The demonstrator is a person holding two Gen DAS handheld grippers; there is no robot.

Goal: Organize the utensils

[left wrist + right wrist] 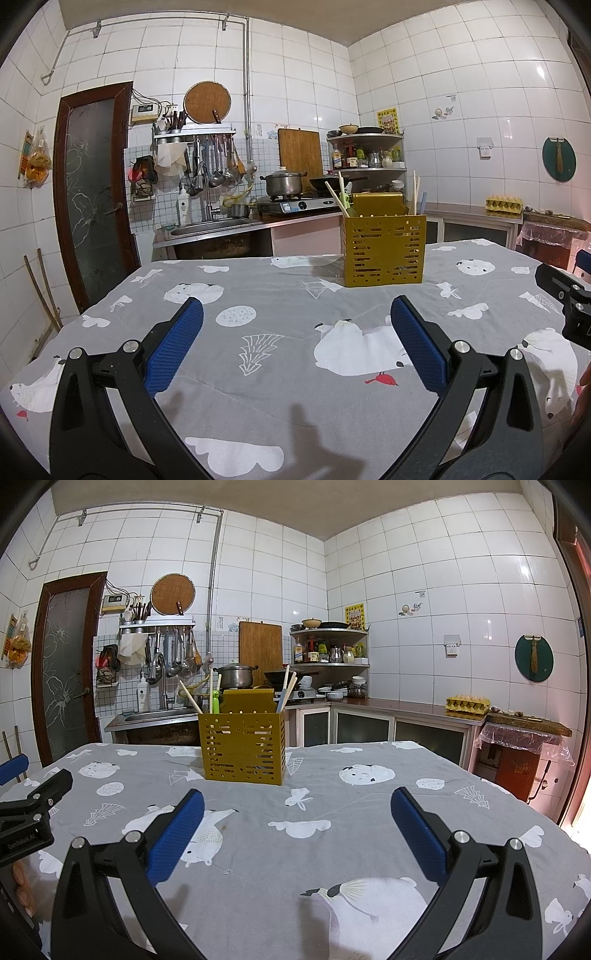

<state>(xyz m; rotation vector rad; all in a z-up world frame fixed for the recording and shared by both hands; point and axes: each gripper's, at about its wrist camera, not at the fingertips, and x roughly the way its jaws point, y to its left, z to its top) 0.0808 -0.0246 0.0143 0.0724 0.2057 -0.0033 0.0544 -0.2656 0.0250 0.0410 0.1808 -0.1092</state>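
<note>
both the left gripper [295, 321] and right gripper [295, 812] spread empty; utensil holder [242, 747] hides its utensils' lower ends.

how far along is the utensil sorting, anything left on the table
It looks nearly or fully done. Chopsticks and other utensils already stand in the yellow holder on the grey tablecloth. Nothing is in hand: the left gripper and right gripper are both open and empty, short of the holder. No loose utensil shows on the cloth, so nothing visible is left to put away.
</note>
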